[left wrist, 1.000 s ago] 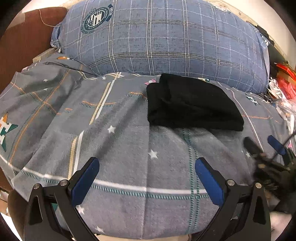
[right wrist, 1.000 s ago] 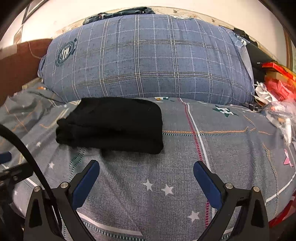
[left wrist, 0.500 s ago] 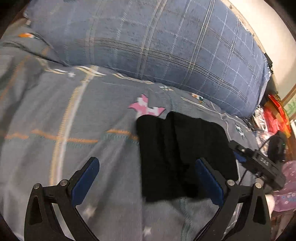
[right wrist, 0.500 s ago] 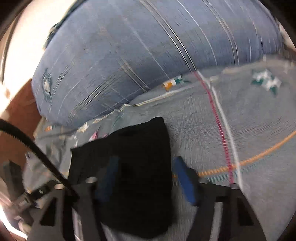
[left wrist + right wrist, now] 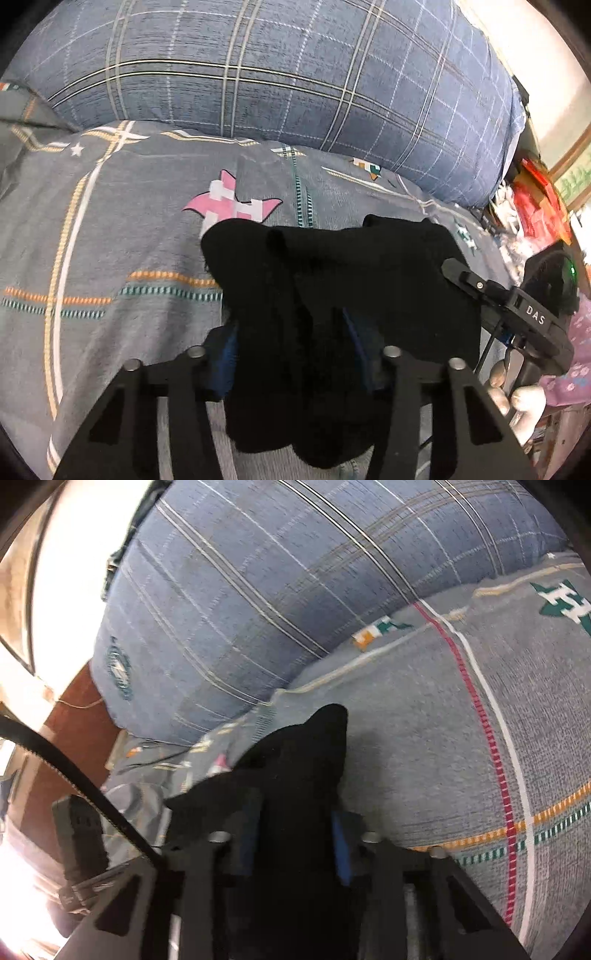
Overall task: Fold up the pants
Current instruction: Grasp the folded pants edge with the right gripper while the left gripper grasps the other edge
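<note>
Left gripper [image 5: 291, 354] pinching black pants [image 5: 332, 280], narrow gap. Right gripper [image 5: 295, 845] clamped on same bundle, 6 o'clock. Pants on bedsheet [image 5: 110, 258]; pillow [image 5: 277, 74] at 12 o'clock.

Both wrist views close over pants [image 5: 332, 280], facing pillow [image 5: 258, 590].

A second ago both grippers hovered open short of the pants [image 5: 332, 280]; now left gripper [image 5: 291, 354] and right gripper [image 5: 295, 834] pinch its 6 o'clock edge (bundle bunched, lifted).
</note>
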A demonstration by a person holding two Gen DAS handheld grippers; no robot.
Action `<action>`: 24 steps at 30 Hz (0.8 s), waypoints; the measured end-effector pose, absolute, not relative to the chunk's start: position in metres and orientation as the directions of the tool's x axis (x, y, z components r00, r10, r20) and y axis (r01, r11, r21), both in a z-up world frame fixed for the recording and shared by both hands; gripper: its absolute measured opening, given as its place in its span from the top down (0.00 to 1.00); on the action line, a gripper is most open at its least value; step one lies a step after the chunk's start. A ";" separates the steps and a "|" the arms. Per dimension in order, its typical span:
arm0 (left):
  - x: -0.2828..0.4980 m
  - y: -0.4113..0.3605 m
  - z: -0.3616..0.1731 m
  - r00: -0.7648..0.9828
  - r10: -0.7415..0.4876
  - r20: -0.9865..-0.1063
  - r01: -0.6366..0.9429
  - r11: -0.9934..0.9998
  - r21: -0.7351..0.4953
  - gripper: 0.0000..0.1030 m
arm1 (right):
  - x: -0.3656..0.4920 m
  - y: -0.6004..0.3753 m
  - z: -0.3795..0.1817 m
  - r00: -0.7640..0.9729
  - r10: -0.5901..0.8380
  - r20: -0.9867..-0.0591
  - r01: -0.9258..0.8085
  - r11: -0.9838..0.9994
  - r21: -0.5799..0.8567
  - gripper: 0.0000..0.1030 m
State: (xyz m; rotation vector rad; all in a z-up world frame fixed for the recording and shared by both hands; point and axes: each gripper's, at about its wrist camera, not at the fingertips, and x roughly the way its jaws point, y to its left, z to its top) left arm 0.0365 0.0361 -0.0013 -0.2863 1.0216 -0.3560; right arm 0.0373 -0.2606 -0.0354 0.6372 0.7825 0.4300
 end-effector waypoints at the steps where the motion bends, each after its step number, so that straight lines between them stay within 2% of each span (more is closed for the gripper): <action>1: 0.034 0.039 0.002 0.476 -0.426 -0.769 0.147 0.901 -0.408 0.56 | 0.033 -0.259 -0.030 0.650 0.576 -0.496 -0.136 0.730 0.670 0.71; 11: 0.049 0.059 0.044 0.531 -0.492 -0.690 0.103 0.845 -0.524 0.57 | 0.011 -0.247 0.033 0.712 0.597 -0.370 -0.246 0.706 0.664 0.73; 16: 0.079 0.056 0.041 0.541 -0.432 -0.722 0.063 0.877 -0.477 0.57 | 0.041 -0.246 0.034 0.712 0.571 -0.410 -0.211 0.730 0.650 0.73; 21: 0.104 0.058 0.009 0.511 -0.331 -0.793 0.002 0.923 -0.384 0.57 | 0.070 -0.247 0.001 0.699 0.515 -0.496 -0.130 0.773 0.620 0.73; 23: 0.105 0.063 0.001 0.493 -0.350 -0.796 -0.017 0.911 -0.411 0.57 | 0.077 -0.250 -0.011 0.695 0.492 -0.525 -0.103 0.790 0.604 0.70; 24: 0.102 0.067 0.002 0.488 -0.371 -0.790 -0.021 0.900 -0.435 0.57 | 0.080 -0.254 -0.016 0.686 0.486 -0.541 -0.082 0.791 0.606 0.65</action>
